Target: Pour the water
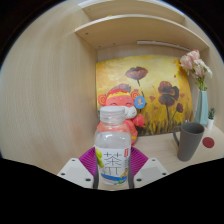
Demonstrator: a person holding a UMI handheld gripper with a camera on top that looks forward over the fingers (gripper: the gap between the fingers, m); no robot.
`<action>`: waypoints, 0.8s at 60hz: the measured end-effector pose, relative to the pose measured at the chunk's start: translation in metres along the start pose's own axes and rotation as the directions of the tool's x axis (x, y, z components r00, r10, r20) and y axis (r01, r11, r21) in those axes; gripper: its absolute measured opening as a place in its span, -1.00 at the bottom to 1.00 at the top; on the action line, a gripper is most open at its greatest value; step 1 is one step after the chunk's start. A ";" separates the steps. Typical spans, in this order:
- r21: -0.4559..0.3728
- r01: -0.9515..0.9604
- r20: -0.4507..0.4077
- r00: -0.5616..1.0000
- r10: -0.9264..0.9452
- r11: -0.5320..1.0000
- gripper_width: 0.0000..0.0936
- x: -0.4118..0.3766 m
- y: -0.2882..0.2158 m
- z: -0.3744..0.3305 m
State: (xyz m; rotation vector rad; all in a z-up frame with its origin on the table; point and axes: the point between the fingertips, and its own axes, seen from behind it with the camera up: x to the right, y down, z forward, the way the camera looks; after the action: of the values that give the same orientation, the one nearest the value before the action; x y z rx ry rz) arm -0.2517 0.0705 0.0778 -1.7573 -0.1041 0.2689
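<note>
— Where's the bottle?
— Upright between the gripper fingers, on the surface.
— And behind it?
— A plush toy, with a painting behind that. The cup stands to the right.

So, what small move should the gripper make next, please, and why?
Probably carry the bottle toward the dark cup before tilting it. The gripper appears shut on the bottle, which stands upright with its white cap apparently on, and the cup waits beyond the fingers, to one side, on the desk.
</note>
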 end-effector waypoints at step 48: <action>-0.040 -0.971 0.038 0.235 0.971 0.236 -0.14 0.114 -0.116 0.002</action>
State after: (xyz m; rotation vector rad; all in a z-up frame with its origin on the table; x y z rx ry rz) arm -0.1327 0.1210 0.1770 -1.5811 1.0552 1.2594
